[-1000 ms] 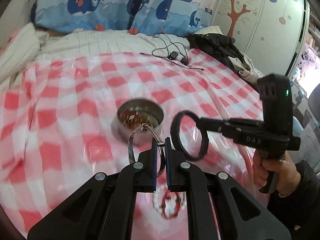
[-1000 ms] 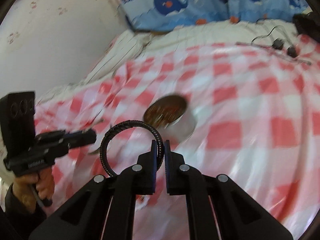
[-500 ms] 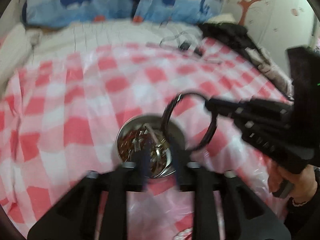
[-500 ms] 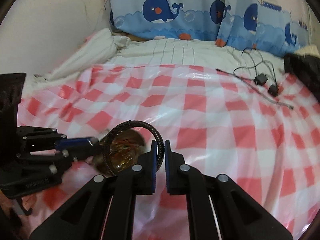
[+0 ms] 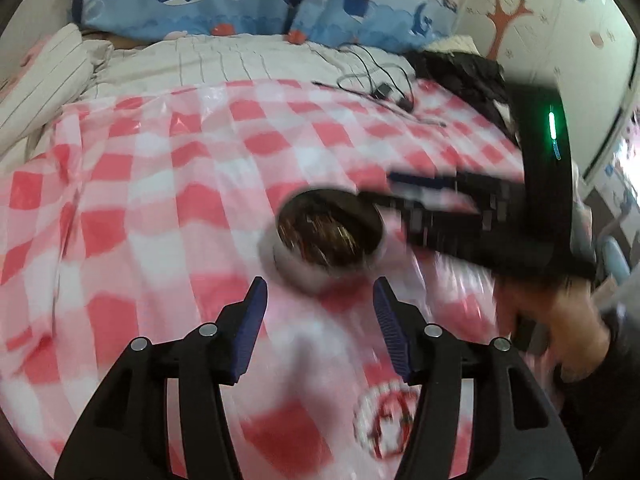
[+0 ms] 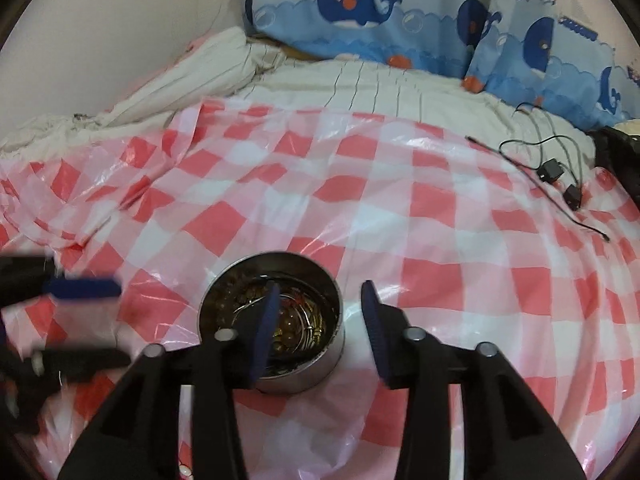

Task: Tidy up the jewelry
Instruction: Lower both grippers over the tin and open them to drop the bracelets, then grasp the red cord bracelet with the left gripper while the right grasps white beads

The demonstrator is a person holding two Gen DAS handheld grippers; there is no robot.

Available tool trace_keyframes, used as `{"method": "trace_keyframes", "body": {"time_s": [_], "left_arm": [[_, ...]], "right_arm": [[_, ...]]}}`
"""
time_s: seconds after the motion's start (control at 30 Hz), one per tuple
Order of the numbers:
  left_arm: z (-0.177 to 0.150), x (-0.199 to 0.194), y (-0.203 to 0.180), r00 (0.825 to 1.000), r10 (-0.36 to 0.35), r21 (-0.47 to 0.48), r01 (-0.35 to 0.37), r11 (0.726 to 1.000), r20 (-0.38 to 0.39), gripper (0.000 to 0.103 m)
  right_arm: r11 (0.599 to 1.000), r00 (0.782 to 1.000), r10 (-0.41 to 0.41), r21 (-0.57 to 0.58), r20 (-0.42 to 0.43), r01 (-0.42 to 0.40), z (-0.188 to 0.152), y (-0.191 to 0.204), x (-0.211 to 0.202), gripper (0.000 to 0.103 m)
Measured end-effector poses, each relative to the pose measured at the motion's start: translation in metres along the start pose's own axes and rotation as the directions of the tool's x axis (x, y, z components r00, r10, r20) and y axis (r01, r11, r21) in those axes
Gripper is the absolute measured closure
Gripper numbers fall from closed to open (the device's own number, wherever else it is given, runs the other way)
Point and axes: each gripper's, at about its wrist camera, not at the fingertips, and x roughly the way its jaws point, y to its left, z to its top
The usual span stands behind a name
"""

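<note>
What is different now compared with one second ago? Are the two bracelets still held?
Both bracelets were let go. The left gripper and right gripper each pinched a ring a second ago; their jaws have just been opening and nothing is between them now. The round tin holds a heap of jewelry, so the rings probably dropped in. The tin, the checked cloth and the red-and-white bracelet on it stayed as they were.

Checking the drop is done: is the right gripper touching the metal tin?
Cannot tell. In the right wrist view, the right gripper, jaws just opened, overlaps the tin.
</note>
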Motion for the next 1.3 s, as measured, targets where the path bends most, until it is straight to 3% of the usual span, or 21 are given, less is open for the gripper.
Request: {"method": "trace_keyframes", "body": {"time_s": [0.17, 0.43, 0.73, 0.87, 0.93, 1.1, 1.17, 1.3], "left_arm": [[-0.036, -0.010, -0.027, 0.999, 0.029, 0.075, -0.027, 0.997, -0.032, 0.050], [-0.049, -0.012, -0.051, 0.996, 0.084, 0.182, -0.074, 0.980, -0.043, 0.049], [-0.059, 0.007, -0.062, 0.985, 0.139, 0.273, -0.106, 0.956, -0.102, 0.049], [-0.074, 0.028, -0.073, 0.972, 0.170, 0.362, -0.102, 0.927, -0.160, 0.050], [-0.080, 0.034, -0.076, 0.968, 0.166, 0.392, -0.081, 0.916, -0.187, 0.085], [-0.074, 0.021, -0.074, 0.979, 0.129, 0.378, -0.060, 0.924, -0.160, 0.087], [-0.069, 0.014, -0.070, 0.983, 0.121, 0.353, -0.067, 0.933, -0.135, 0.097], [-0.063, 0.007, -0.065, 0.988, 0.106, 0.337, -0.062, 0.940, -0.116, 0.097]], "right_arm": [[0.996, 0.997, 0.051, 0.071, 0.055, -0.055, -0.015, -0.010, -0.048, 0.056], [0.982, 0.993, 0.115, 0.153, -0.032, -0.108, -0.086, -0.006, -0.078, 0.051], [0.983, 0.990, 0.121, 0.148, -0.074, -0.109, -0.106, 0.005, -0.081, 0.046], [0.978, 0.992, 0.112, 0.186, -0.063, -0.098, -0.108, -0.007, -0.084, 0.045], [0.975, 0.990, 0.118, 0.196, -0.071, -0.103, -0.108, -0.010, -0.083, 0.045], [0.978, 0.983, 0.147, 0.164, -0.114, -0.127, -0.112, -0.001, -0.074, 0.045], [0.979, 0.978, 0.163, 0.146, -0.132, -0.144, -0.114, 0.006, -0.070, 0.045], [0.980, 0.970, 0.180, 0.109, -0.161, -0.164, -0.119, 0.019, -0.064, 0.045]]}}
